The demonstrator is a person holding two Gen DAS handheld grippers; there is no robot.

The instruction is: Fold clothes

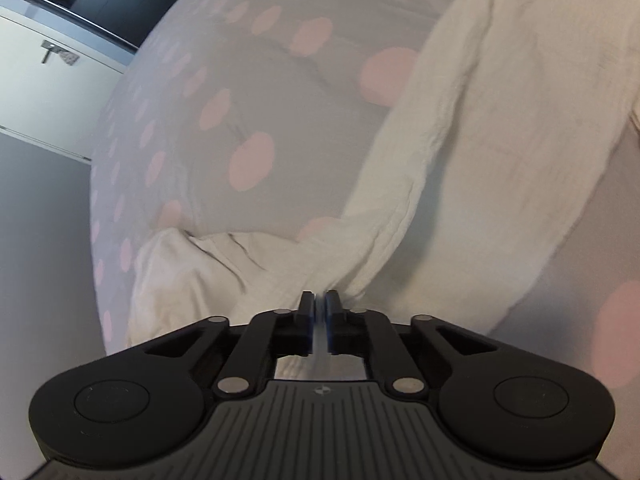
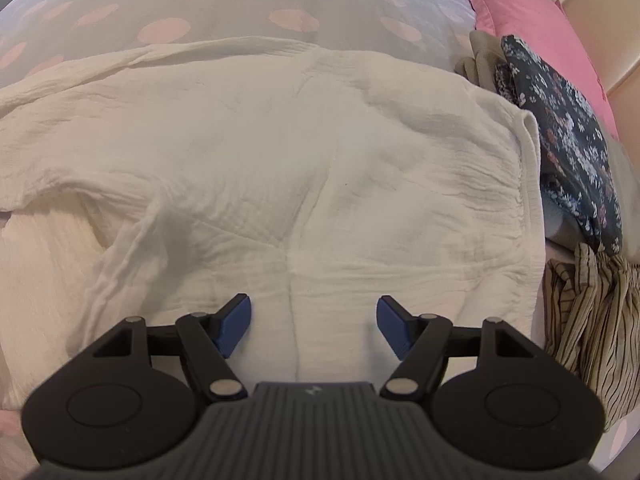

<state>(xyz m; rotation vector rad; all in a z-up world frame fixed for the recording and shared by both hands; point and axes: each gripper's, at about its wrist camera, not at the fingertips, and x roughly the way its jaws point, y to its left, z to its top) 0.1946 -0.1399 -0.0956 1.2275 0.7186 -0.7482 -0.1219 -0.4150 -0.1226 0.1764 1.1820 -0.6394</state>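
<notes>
A cream crinkled garment lies spread on a grey bedspread with pink dots. In the left wrist view the same garment runs from the upper right down to a bunched sleeve-like end at the lower left. My left gripper is shut on a fold of this fabric; creases draw in toward its tips and a pale strip of cloth shows between the pads. My right gripper hovers open over the garment's near part, beside a centre seam, with nothing between its blue pads.
On the right lie a dark floral garment, a striped garment, a beige cloth and a pink pillow. The bed's edge curves down the left of the left wrist view, with a white door and handle beyond.
</notes>
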